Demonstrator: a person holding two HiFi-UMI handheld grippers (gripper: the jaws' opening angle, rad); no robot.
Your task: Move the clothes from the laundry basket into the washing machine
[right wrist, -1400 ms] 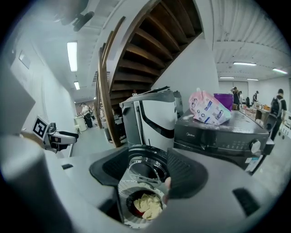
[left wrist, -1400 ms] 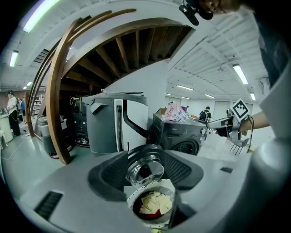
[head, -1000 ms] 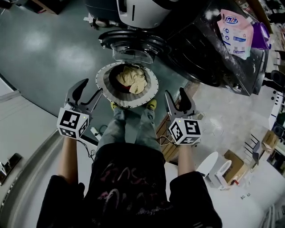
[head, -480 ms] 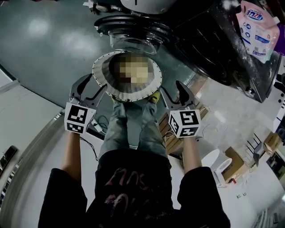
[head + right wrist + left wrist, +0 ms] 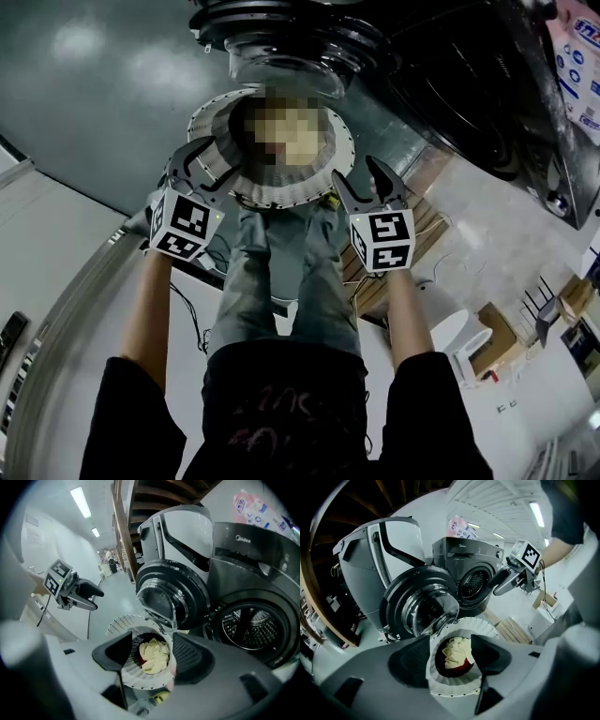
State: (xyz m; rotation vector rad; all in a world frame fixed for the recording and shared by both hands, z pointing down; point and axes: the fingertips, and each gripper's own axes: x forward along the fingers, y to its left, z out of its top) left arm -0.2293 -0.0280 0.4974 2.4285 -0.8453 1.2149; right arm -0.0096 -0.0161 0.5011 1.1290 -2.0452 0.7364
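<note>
Laundry day, from above: my left gripper (image 5: 197,159) and right gripper (image 5: 359,178) flank the white laundry basket (image 5: 281,195) at eight and four o'clock. The fingers of both are spread wide, pinching nothing, just outside its slatted rim. Cream clothes (image 5: 457,651) lie deep inside. The open glass door (image 5: 161,597) overhangs the basket's twelve o'clock edge, with the dark washing machine (image 5: 262,569) and its drum mouth (image 5: 251,625) at two o'clock. Bare floor (image 5: 84,112) opens at ten.

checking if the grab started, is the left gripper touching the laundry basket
Apart. The right gripper view shows the left gripper with floor between it and the laundry basket.
</note>
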